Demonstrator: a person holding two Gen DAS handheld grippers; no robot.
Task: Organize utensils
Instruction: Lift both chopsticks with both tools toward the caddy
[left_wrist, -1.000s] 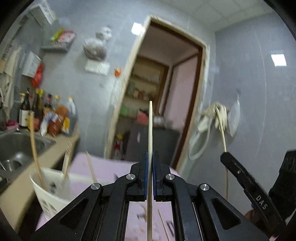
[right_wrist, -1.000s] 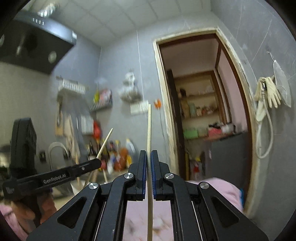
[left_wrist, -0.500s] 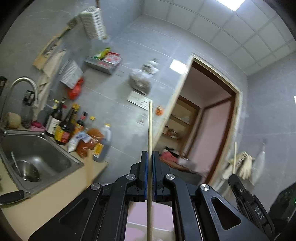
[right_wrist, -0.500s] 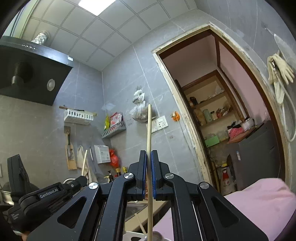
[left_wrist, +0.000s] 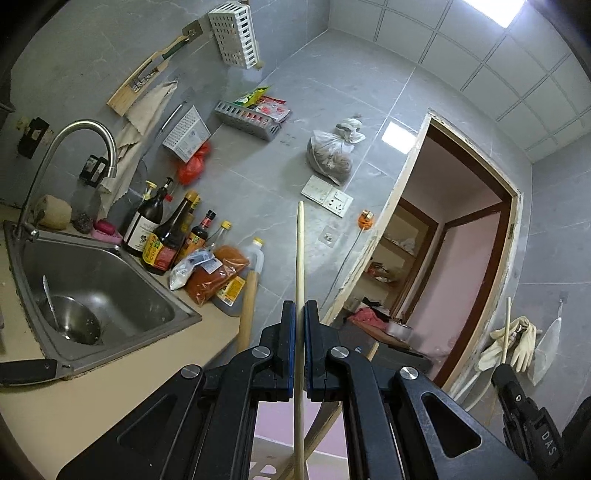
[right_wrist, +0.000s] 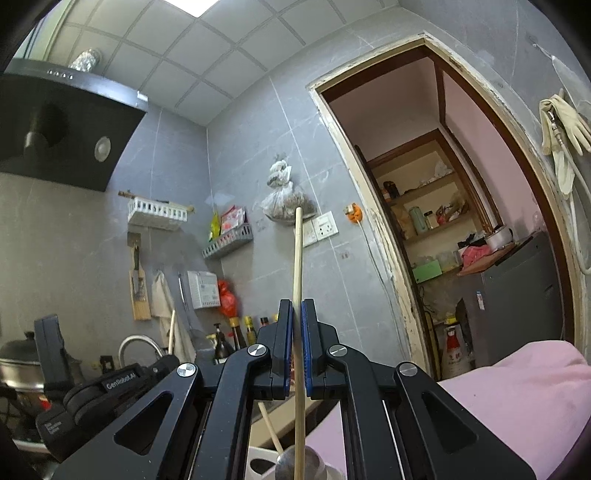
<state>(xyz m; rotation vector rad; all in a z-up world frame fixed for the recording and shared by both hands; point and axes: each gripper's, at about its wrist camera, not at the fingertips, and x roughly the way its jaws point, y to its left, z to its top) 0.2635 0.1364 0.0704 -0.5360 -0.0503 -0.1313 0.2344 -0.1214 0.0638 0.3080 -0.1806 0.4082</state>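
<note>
In the left wrist view my left gripper (left_wrist: 299, 306) is shut on a pale wooden chopstick (left_wrist: 300, 251) that stands upright between its blue pads. My right gripper (right_wrist: 297, 304) is shut the same way on a second upright chopstick (right_wrist: 297, 254). Each gripper shows in the other's view: the right gripper (left_wrist: 499, 369) at the lower right with its chopstick (left_wrist: 506, 325), the left gripper (right_wrist: 168, 362) at the lower left. A white utensil holder (right_wrist: 258, 459) sits at the bottom edge below both, with a wooden stick (right_wrist: 269, 428) and a metal spoon bowl (right_wrist: 291, 463) in it.
A steel sink (left_wrist: 110, 284) with a curved tap (left_wrist: 85, 129) lies to the left, sauce bottles (left_wrist: 162, 236) and packets behind it on the beige counter (left_wrist: 74, 398). A pink cloth (right_wrist: 517, 391) covers the surface to the right. A doorway (right_wrist: 443, 229) is ahead.
Both views have swung left and tipped upward: the sink and tap came into sight and the white holder sank to the bottom edge. Both grippers stay shut on their chopsticks.
</note>
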